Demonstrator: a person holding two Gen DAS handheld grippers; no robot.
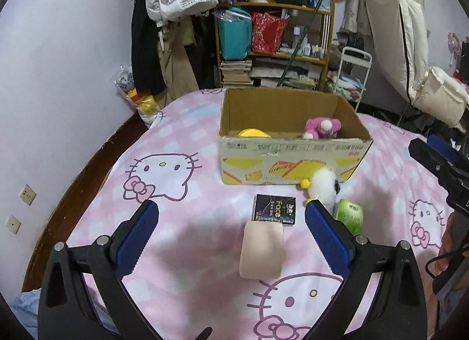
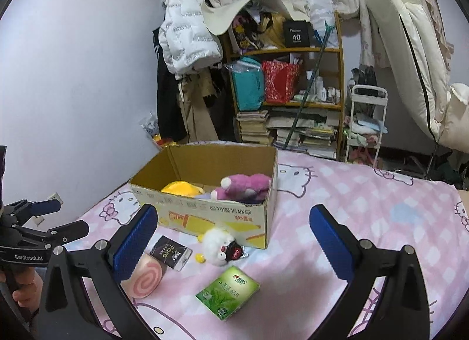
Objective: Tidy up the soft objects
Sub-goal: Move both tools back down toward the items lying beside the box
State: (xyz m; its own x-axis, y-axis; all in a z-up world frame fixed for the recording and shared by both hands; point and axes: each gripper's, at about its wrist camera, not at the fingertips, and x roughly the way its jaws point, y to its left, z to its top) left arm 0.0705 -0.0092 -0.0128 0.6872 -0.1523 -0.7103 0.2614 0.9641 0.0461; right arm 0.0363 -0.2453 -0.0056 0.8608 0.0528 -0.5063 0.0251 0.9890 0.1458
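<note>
An open cardboard box (image 1: 293,161) (image 2: 211,214) stands on the pink bed and holds a pink plush (image 1: 321,127) (image 2: 243,187) and a yellow plush (image 1: 253,133) (image 2: 180,188). In front of it lie a white fluffy plush (image 1: 322,187) (image 2: 218,243), a pink swirl-roll cushion (image 1: 262,253) (image 2: 146,277), a black tissue pack (image 1: 274,212) (image 2: 171,253) and a green tissue pack (image 1: 350,215) (image 2: 228,291). My left gripper (image 1: 231,220) is open above the roll cushion. My right gripper (image 2: 233,223) is open above the white plush.
The bed has a pink Hello Kitty sheet (image 1: 164,176) (image 2: 366,208). Behind it stand a cluttered shelf (image 1: 275,47) (image 2: 287,91), hanging coats (image 1: 173,18), and a white rack (image 2: 366,123). A wall runs along the left.
</note>
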